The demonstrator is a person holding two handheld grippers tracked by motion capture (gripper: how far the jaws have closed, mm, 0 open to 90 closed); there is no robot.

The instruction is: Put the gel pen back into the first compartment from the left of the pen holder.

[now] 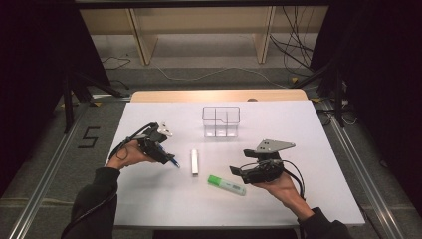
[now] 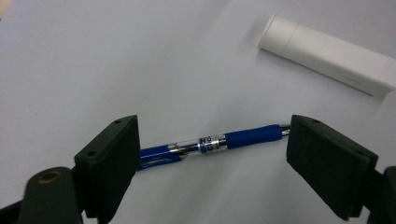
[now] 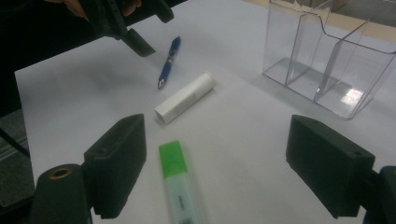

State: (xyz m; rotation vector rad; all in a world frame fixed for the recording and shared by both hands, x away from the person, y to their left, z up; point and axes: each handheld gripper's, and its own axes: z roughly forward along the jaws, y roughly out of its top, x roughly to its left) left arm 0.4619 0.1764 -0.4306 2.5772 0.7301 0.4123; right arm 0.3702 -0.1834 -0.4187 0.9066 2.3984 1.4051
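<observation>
Blue pen (image 2: 212,142) crosswise between left claw (image 2: 212,163) jaws.

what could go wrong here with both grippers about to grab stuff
The left gripper has its jaws open along the blue pen, not across it; closing now may pinch it end to end and flick it away. The right gripper sits off-centre over the green highlighter, which lies near the left jaw and may get nudged.

Blue pen (image 2: 219,142) between wide-apart jaws, white tube (image 2: 327,53) beyond
</observation>
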